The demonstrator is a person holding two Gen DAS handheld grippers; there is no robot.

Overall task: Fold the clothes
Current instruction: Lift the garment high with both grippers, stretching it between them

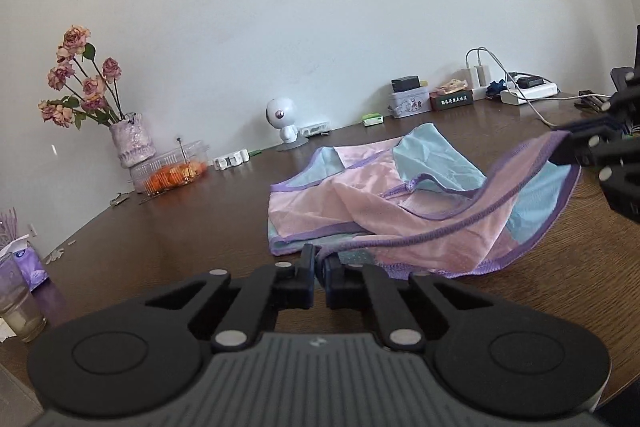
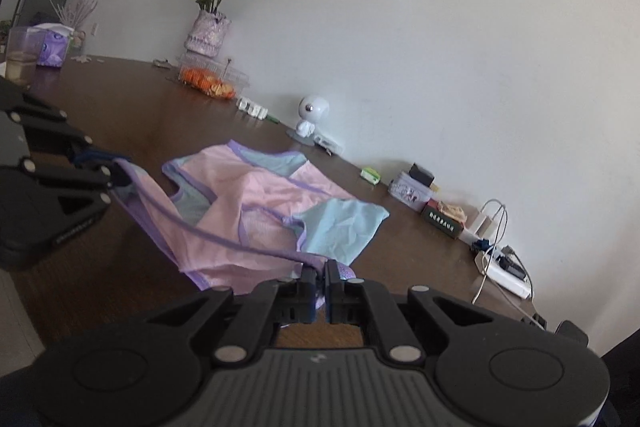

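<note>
A small pink, light-blue and purple-trimmed garment (image 1: 384,199) lies rumpled on the dark wooden table (image 1: 160,227). My left gripper (image 1: 319,259) is shut on the purple hem at the garment's near edge. My right gripper (image 2: 319,273) is shut on the hem at its own end of the garment (image 2: 256,211). A stretch of purple trim hangs taut between the two grips. In the left wrist view the right gripper (image 1: 560,151) holds the hem lifted off the table at the right. The left gripper (image 2: 120,171) shows at the left edge of the right wrist view.
Along the wall stand a vase of dried roses (image 1: 130,143), a clear box of orange fruit (image 1: 172,171), a white toy robot (image 1: 282,123), small tins (image 1: 412,103) and a power strip with chargers (image 1: 528,91). A glass (image 1: 18,303) and tissue pack sit at the left.
</note>
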